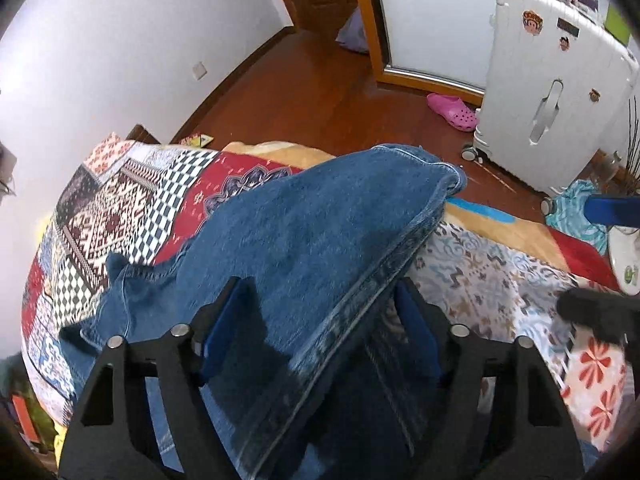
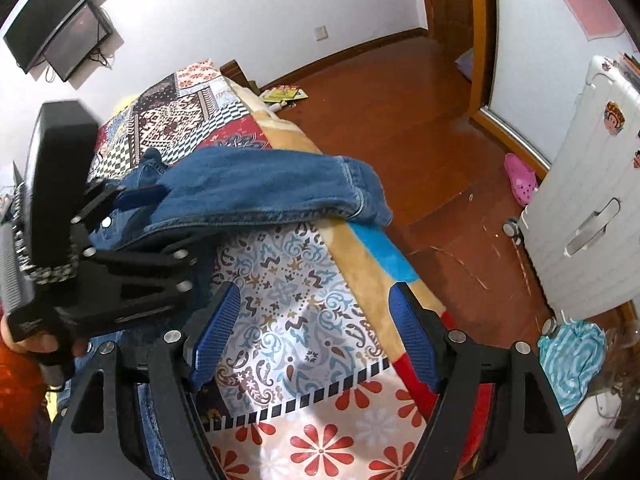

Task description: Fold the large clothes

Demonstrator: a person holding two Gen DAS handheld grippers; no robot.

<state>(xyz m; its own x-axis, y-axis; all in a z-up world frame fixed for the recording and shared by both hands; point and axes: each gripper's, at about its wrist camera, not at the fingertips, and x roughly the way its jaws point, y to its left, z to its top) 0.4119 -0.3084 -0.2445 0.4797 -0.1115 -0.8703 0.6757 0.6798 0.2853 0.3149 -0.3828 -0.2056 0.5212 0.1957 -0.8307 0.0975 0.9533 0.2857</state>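
The denim garment [image 1: 304, 240] lay on the bed, on top of the patchwork bedspread [image 1: 132, 200], with its long axis running from the near side out toward the far edge of the bed, where the folded far end [image 1: 436, 168] hung just past the edge over the wooden floor [image 1: 312, 92]. In the right wrist view that same blue cloth [image 2: 256, 188] stretched crosswise as a long folded band, its stitched end [image 2: 360, 192] drooping toward the floor. It was mid-blue, washed and faded, with a pale worn seam along one long edge and lighter topstitching; the near part bunched into loose folds.

And the left gripper [image 1: 320, 328] came over it, jaws spread partway, the denim's seamed edge lying between the two blue pads [image 1: 224, 332]; whether the pads pressed on the cloth could not be told. From the other camera the left gripper [image 2: 164, 220] straddled the near end of the denim, a hand [image 2: 40, 344] wrapped round its handle.

The right gripper [image 2: 312, 336] hovered with its jaws wide apart and nothing between them, only the floral bedspread [image 2: 288, 280] below. A white suitcase [image 1: 552, 80] and a pink clog [image 1: 454, 112] stood off on the floor
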